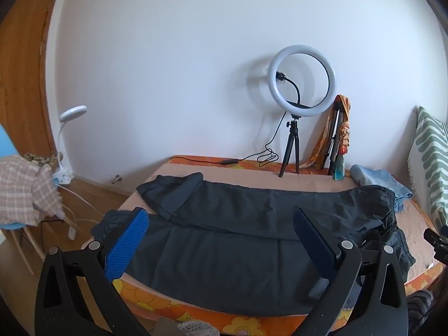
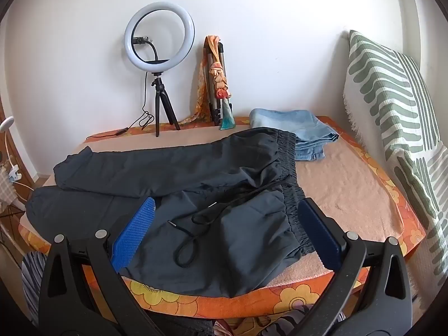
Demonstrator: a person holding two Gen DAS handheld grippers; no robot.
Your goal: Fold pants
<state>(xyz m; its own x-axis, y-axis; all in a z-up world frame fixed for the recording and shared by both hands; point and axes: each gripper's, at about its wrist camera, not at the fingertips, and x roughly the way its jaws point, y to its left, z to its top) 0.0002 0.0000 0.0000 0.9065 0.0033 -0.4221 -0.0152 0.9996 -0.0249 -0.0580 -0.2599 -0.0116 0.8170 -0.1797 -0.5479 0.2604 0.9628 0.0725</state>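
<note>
We see the counter [image 2: 350,193], spread with a peach towel over an orange flowered cloth, running back to a white wall; across it lie the dark pants [image 2: 168,173], unfolded, both legs stretched toward the left and the elastic waistband toward the right, with the black drawstring [image 2: 196,224] loose on the fabric near the waist; in the left wrist view the same pants [image 1: 238,224] fill the middle of the counter; behind the waistband sits a folded pair of light blue jeans [image 2: 296,128], just beside the pants; a ring light [image 2: 159,36] on a small tripod stands at the far edge; our left hand-held gripper [image 1: 221,229] hangs over the near leg, its jaws wide apart with nothing between them; our right hand-held gripper [image 2: 226,215] hangs over the waist end, likewise wide apart, its blue pads either side of the drawstring, gripping nothing.
</note>
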